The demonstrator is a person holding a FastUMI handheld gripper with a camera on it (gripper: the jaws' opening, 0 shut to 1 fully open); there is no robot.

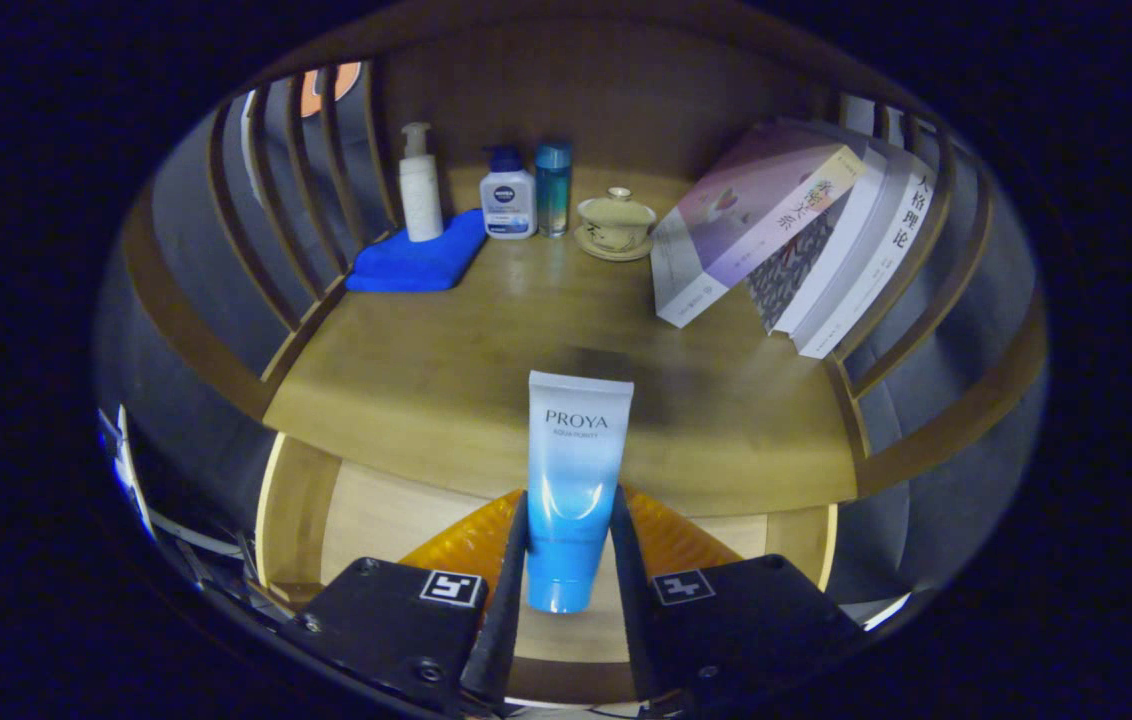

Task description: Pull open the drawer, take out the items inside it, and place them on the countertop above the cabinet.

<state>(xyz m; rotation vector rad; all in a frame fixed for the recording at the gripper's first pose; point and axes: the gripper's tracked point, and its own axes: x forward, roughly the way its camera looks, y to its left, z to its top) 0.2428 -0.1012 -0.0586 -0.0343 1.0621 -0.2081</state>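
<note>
A white-to-blue squeeze tube [571, 480] stands upright between my two fingers, both pressing on its lower half, so my gripper [569, 540] is shut on it. The tube hangs over the front edge of the wooden countertop [486, 370]. Below it the pulled-out drawer [381, 515] shows its pale wooden bottom. The tube's cap end points down toward the drawer.
At the back of the countertop stand a white pump bottle [419, 185], a blue-capped white bottle [508, 200], a slim blue bottle [553, 185] and a lidded tea bowl [616, 222]. A blue cloth [418, 258] lies left. Several books [806, 240] lean right. Slatted rails flank both sides.
</note>
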